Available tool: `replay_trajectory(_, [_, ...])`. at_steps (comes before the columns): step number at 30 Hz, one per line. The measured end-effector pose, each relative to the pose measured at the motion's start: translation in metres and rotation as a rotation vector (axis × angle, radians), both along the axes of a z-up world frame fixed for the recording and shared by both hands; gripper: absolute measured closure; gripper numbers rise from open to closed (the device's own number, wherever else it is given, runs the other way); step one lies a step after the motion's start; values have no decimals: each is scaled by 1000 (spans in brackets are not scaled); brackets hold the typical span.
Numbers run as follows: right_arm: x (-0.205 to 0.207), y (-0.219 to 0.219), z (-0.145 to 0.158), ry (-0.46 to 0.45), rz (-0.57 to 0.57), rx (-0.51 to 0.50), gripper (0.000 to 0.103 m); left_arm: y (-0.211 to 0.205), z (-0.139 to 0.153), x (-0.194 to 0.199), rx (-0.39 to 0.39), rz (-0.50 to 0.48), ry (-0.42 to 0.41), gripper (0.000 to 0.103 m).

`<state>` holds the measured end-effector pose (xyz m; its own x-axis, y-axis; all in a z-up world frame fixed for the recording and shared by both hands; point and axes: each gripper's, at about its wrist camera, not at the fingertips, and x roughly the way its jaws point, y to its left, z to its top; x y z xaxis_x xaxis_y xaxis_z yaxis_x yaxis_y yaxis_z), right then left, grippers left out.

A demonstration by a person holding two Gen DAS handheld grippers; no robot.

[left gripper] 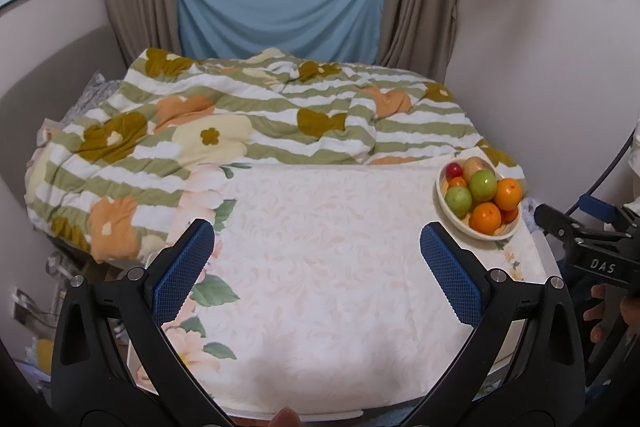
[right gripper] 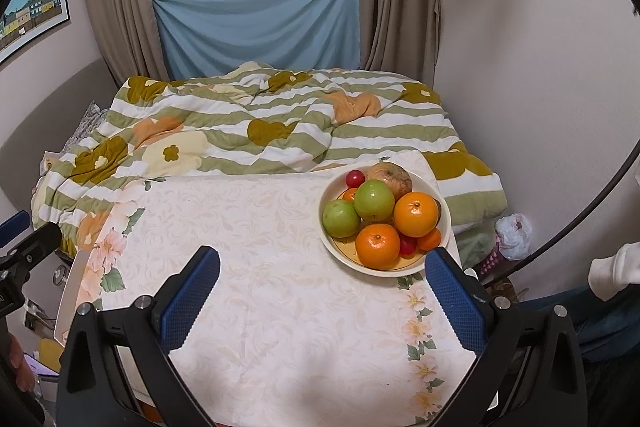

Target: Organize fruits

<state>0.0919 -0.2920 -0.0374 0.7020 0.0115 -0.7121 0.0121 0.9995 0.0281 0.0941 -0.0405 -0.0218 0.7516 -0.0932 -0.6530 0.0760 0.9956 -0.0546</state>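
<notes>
A cream bowl (right gripper: 340, 259) of fruit stands at the far right corner of the table; it also shows in the left wrist view (left gripper: 442, 201). It holds two green apples (right gripper: 374, 201), two oranges (right gripper: 416, 214), a brownish fruit (right gripper: 394, 177) and small red fruits (right gripper: 354, 178). My right gripper (right gripper: 322, 267) is open and empty, low over the table, its right finger just in front of the bowl. My left gripper (left gripper: 316, 241) is open and empty over the table's middle left, well left of the bowl. The right gripper's body (left gripper: 592, 259) shows at the left view's right edge.
The table carries a cream floral cloth (right gripper: 280, 307). Behind it lies a bed with a rumpled green-striped flowered quilt (right gripper: 260, 123). Beyond are curtains, a window and a blue cloth (right gripper: 260, 27). A plastic bag (right gripper: 514, 235) lies on the floor at right.
</notes>
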Motion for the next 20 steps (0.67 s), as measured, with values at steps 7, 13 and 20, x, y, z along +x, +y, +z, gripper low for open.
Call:
replay_trajectory(7, [2,2,1,-1,-2,0,1,-4,2,4,8,6,-3,0])
replay_trajectory(13, [3,1,0,0,1,1,1,-8,2,9,26,8,8,0])
replay_trajectory(20, [6,2,2,8,6,6,1,-13,4,9,56,29,-6,0])
